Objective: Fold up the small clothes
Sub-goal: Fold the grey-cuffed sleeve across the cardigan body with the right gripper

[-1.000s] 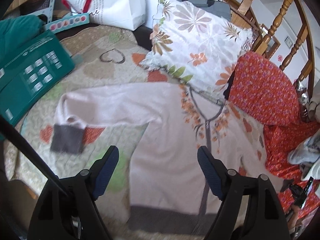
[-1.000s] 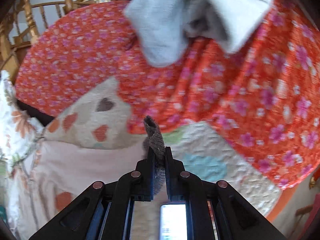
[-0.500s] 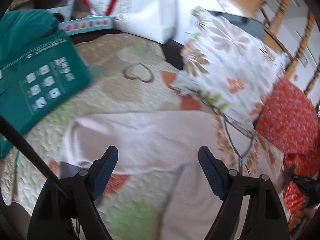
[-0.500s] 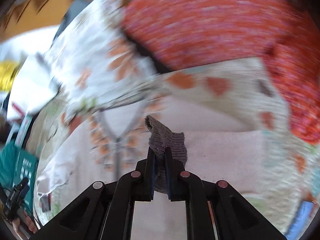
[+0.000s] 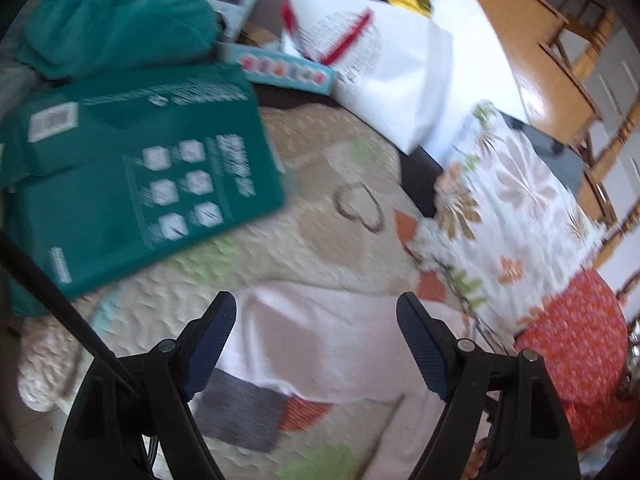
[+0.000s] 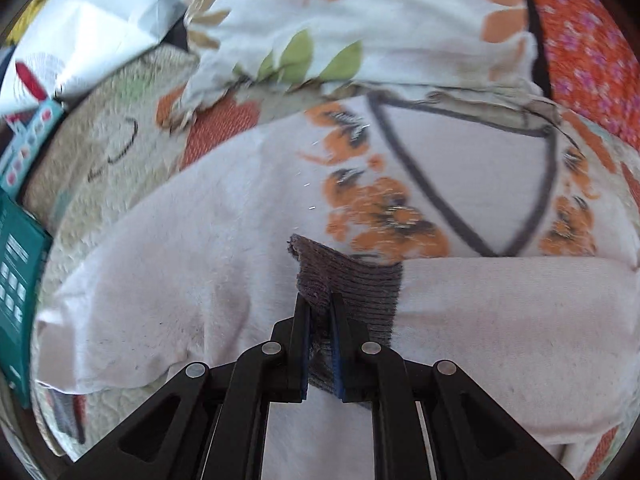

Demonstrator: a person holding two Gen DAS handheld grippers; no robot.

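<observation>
A pale pink cardigan (image 6: 192, 280) with a grey V neckline (image 6: 440, 196) and orange flowers lies flat on a quilt (image 5: 312, 232). My right gripper (image 6: 320, 300) is shut on the grey cuff (image 6: 356, 280) of the right sleeve (image 6: 520, 312), which lies folded across the cardigan's chest below the neckline. In the left wrist view my left gripper (image 5: 316, 308) stands open above the other sleeve (image 5: 320, 344), which stretches out flat with its grey cuff (image 5: 240, 416) at the lower left. Nothing is between its fingers.
A green box (image 5: 132, 168) lies on the quilt at the left under a teal towel (image 5: 112, 16). A white bag (image 5: 384, 72) stands behind. A floral pillow (image 5: 504, 216) overlaps the cardigan's collar, with a red flowered cloth (image 5: 572, 344) to its right.
My right gripper has swung left with the grey cuff, folding the right sleeve over the cardigan's chest. My left gripper has moved left from the body to the left sleeve, still open.
</observation>
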